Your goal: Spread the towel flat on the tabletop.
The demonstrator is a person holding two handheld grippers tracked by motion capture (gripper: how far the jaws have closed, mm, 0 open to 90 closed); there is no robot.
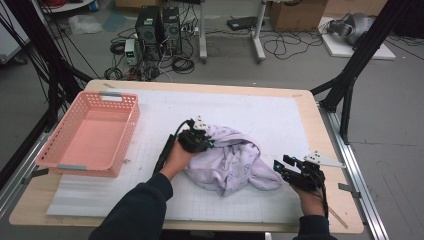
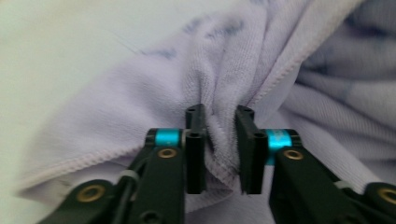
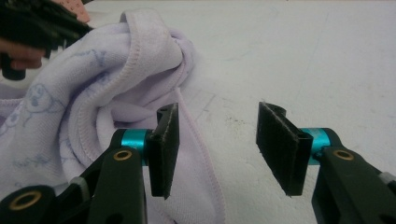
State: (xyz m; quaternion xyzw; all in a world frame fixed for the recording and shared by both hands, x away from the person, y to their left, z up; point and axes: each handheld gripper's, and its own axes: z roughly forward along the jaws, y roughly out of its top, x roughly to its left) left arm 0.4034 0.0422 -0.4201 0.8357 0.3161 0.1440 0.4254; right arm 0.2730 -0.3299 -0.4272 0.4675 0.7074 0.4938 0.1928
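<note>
A crumpled lavender towel [image 1: 230, 160] with a faint blue print lies on the white gridded mat in the middle of the table. My left gripper [image 1: 206, 142] sits at the towel's left side. In the left gripper view its jaws [image 2: 219, 114] pinch a raised fold of the towel [image 2: 140, 93] between the pads. My right gripper [image 1: 281, 166] stands at the towel's right edge. In the right gripper view it [image 3: 219, 112] is open, with bare mat between the pads and the hemmed towel edge [image 3: 93, 79] beside its left pad. The left gripper [image 3: 37, 23] shows at the top left there.
A pink plastic basket [image 1: 125, 125] stands on the left of the table. The white mat [image 1: 270, 115] covers most of the wooden tabletop [image 1: 330, 200]. Black frame posts rise at both table sides, and computers and cables lie on the floor beyond.
</note>
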